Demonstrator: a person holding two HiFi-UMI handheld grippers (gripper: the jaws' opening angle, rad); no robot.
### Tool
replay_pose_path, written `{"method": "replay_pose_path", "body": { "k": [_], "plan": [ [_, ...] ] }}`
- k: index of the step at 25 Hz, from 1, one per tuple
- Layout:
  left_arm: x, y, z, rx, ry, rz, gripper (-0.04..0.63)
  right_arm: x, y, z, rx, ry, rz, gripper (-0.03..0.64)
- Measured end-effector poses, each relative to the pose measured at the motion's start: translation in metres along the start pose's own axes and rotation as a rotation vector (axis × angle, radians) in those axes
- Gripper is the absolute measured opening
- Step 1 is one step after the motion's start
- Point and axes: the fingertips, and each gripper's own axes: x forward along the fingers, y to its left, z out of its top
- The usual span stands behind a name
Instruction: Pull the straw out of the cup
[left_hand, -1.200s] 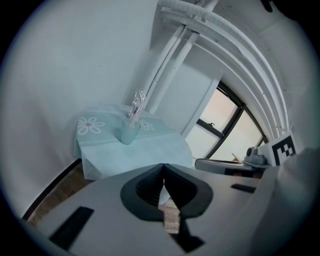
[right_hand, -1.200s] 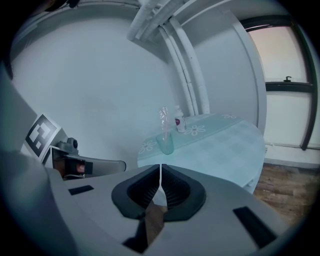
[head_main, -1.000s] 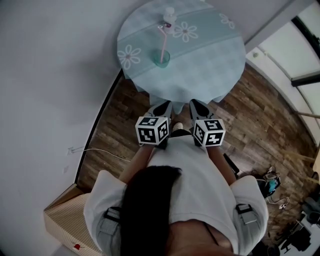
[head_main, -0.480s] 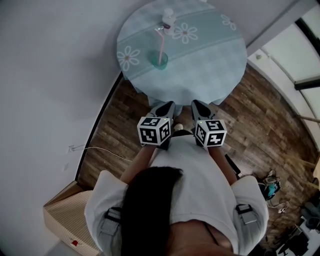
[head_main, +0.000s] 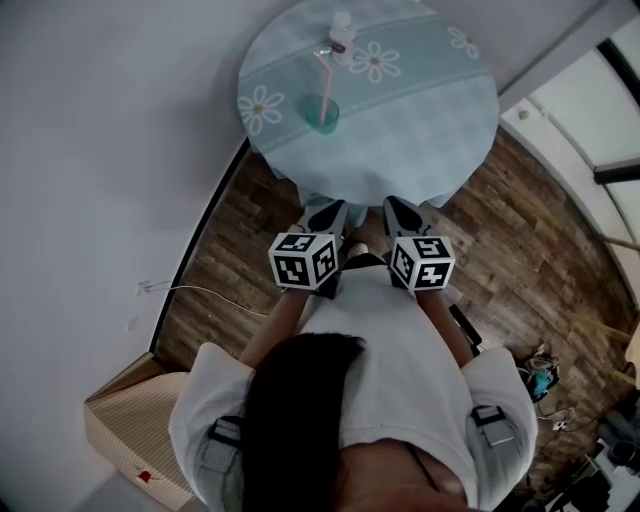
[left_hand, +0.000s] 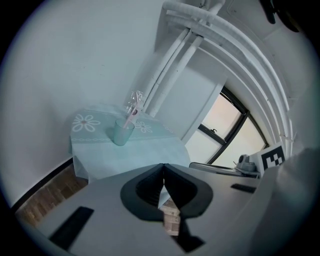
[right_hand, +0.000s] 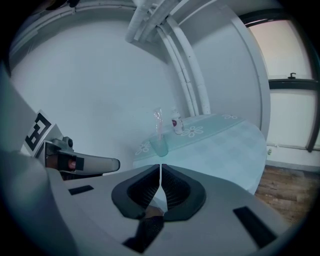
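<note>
Straw (head_main: 325, 80) stands in cup (head_main: 322, 113); left gripper (head_main: 322, 215) and right gripper (head_main: 402, 212), both closed, tilt downward

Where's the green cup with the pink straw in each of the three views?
Head view: the cup stands on the round table, at top centre.
Left gripper view: the cup is left of centre, at about mid height.
Right gripper view: the cup is at the centre, slightly below mid height.
Shared landmark: the daisy print on the table, just left of the cup in all three.
</note>
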Motion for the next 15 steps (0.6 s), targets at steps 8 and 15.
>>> {"method": "replay_pose_path", "body": {
  "k": [8,15],
  "plan": [
    [0.002,0.004,0.002,-0.015,-0.018,0.013,0.009,-0.003,0.001,0.010,-0.035,-0.053,0.005,0.035],
    [0.012,0.001,0.008,-0.006,-0.017,0.007,0.009,0.000,-0.007,0.014,-0.034,-0.052,0.004,0.035]
  ]
}}
